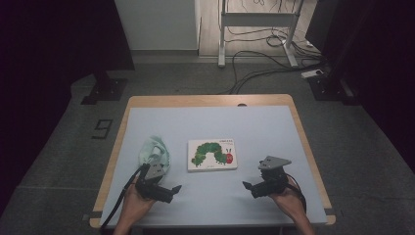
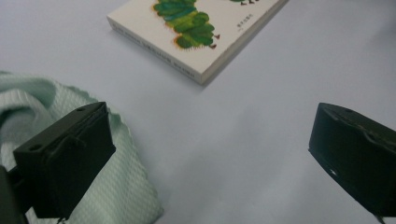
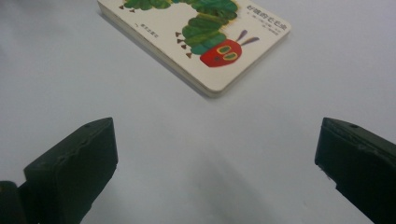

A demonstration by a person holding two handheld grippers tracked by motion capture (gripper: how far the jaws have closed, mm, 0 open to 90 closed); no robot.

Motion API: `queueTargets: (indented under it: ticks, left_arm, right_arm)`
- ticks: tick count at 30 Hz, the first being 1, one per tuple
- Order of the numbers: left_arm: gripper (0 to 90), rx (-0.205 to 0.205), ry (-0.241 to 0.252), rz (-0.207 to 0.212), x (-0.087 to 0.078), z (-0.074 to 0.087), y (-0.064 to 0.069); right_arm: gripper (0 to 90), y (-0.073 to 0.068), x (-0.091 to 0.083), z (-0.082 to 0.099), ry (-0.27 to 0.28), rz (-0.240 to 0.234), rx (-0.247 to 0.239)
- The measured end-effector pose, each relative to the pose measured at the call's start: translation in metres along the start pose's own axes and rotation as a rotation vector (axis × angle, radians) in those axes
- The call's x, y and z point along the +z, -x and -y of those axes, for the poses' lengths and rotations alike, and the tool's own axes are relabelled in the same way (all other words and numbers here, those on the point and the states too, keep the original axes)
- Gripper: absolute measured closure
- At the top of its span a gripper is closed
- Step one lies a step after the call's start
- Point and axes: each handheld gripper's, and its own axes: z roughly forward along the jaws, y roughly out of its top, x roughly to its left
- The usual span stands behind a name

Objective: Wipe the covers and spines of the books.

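The picture book (image 1: 212,154) lies flat and closed at the middle of the table (image 1: 274,122), with a pale green cloth (image 1: 154,152) just beside it on the left. The left gripper (image 1: 172,191) hovers near the cloth, jaws spread wide, holding nothing. The right gripper (image 1: 248,187), equally wide and empty, hangs near the book's right corner.

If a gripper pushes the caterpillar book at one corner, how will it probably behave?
The book lies flat and closed on the smooth table, so it would probably slide, turning about rather than tipping. Its thick edge, seen in the right gripper view, suggests stiff board pages that would hardly bend. The rounded corners may let a jaw slip off.
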Motion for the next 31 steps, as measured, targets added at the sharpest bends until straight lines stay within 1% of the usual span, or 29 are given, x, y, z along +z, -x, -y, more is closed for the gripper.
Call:
queueTargets:
  ticks: [4, 8, 12, 15, 17, 18, 19, 21, 23, 31]
  left_arm:
    - [0.0, 0.006, -0.016, -0.02, 0.001, 0.009, 0.001]
    - [0.0, -0.01, -0.021, -0.016, 0.005, 0.018, 0.0]
    - [0.0, -0.004, -0.052, -0.026, 0.013, 0.027, 0.001]
    - [0.0, -0.009, -0.07, -0.019, 0.02, 0.034, 0.002]
    - [0.0, -0.004, -0.084, -0.017, 0.025, 0.037, 0.003]
    - [0.0, -0.011, -0.088, -0.009, 0.025, 0.036, 0.002]
    - [0.0, -0.015, -0.089, -0.008, 0.025, 0.036, 0.001]
    - [0.0, -0.021, -0.092, 0.0, 0.026, 0.036, 0.001]
    - [0.0, -0.037, -0.1, 0.017, 0.027, 0.036, -0.002]
    - [0.0, -0.036, -0.101, 0.016, 0.027, 0.036, -0.001]
  right_arm:
    - [0.0, 0.003, -0.003, 0.009, -0.004, 0.017, 0.003]
    - [0.0, 0.007, -0.002, 0.019, -0.015, 0.035, 0.018]
    - [0.0, 0.011, 0.003, 0.032, -0.035, 0.043, 0.04]
    - [0.0, 0.014, 0.008, 0.042, -0.053, 0.046, 0.052]
    - [0.0, 0.015, 0.012, 0.047, -0.063, 0.044, 0.064]
    - [0.0, 0.016, 0.015, 0.05, -0.07, 0.042, 0.072]
    - [0.0, 0.016, 0.015, 0.05, -0.069, 0.038, 0.078]
    - [0.0, 0.017, 0.014, 0.05, -0.064, 0.047, 0.076]
    - [0.0, 0.017, 0.015, 0.05, -0.072, 0.044, 0.079]
    - [0.0, 0.017, 0.015, 0.051, -0.068, 0.045, 0.079]
